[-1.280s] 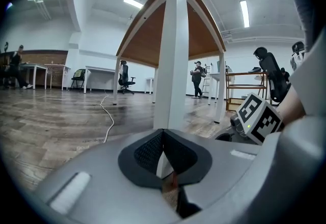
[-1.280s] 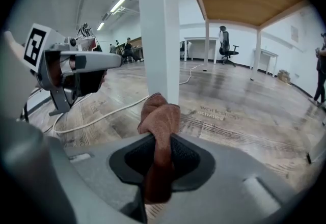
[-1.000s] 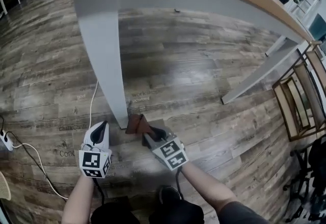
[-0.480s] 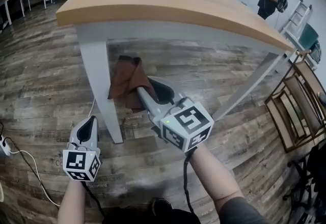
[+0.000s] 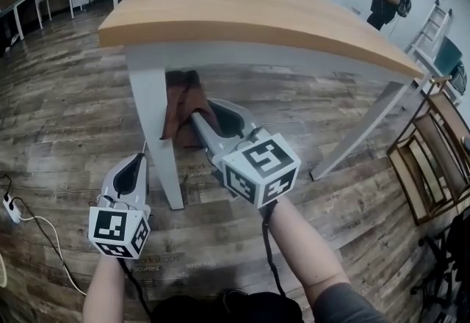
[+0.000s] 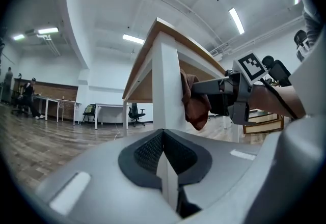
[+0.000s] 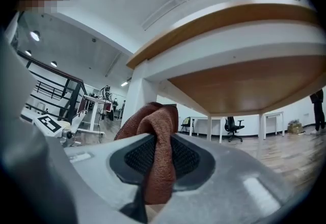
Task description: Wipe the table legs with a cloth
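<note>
Now: cloth sits high on the near leg, and the way to go is down

The right gripper is clenched on the brown cloth; in the right gripper view a fold of cloth stands pinched between both pads. The gripper holds it against the right side of the near table leg, just under the white frame of the table top. From the left gripper view, the cloth appears to touch the leg near its upper end and hangs a little below the jaws.

The leg is a long white post. Its long axis runs from the table top down to the wooden floor, so most of its length lies below the cloth. I judge that the coming wipe must travel downward along this axis, with the cloth pressed to the left against the leg.

The left gripper is closed with nothing inside; its pads meet in its own view. It hangs lower, on the near left side of the same leg and apart from it. The right gripper is clearly the one in working position. The other legs stand well apart, at the far right.
</note>
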{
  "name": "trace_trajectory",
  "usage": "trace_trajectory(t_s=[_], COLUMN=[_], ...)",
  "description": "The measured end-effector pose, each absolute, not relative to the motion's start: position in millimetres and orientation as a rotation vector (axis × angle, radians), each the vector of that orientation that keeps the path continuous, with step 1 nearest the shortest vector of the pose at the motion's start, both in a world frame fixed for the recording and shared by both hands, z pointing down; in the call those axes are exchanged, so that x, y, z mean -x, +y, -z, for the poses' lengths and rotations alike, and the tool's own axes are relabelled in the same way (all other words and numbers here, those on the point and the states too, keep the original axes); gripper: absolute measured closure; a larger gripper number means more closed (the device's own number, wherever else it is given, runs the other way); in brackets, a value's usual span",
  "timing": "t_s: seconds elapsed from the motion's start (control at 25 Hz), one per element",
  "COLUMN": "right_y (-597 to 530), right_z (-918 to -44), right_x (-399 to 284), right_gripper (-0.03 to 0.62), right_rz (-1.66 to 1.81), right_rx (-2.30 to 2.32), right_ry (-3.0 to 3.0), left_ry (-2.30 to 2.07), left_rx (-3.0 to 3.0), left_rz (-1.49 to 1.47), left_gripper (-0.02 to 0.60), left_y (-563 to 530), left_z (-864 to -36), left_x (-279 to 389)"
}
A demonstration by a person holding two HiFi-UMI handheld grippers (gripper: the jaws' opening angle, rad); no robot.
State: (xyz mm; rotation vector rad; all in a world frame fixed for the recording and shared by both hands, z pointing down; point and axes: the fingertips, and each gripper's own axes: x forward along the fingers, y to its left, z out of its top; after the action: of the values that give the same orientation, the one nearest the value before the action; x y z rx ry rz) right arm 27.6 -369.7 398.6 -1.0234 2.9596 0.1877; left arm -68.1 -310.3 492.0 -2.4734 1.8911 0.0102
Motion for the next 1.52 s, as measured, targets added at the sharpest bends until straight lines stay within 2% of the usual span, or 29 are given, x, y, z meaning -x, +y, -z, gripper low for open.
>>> trace_trajectory(t_s=[1.2,1.52], right_y=[-370.6,-357.4], right_z=[-732.3,-836.8], right_x=[-27.8,-19.2], right_gripper=[0.525,0.525], right_rz=[0.33,0.637], right_rx=[1.206,1.273], right_ry=[3.332,3.446], left_ry=[2.117,2.102], left_rx=[2.538,2.583], left_rz=[0.216,0.317], left_gripper=[0.561,0.561], left_y=[-302.9,-305.8], left_z=[-694.3,-731.1], left_x=[74.3,60.8])
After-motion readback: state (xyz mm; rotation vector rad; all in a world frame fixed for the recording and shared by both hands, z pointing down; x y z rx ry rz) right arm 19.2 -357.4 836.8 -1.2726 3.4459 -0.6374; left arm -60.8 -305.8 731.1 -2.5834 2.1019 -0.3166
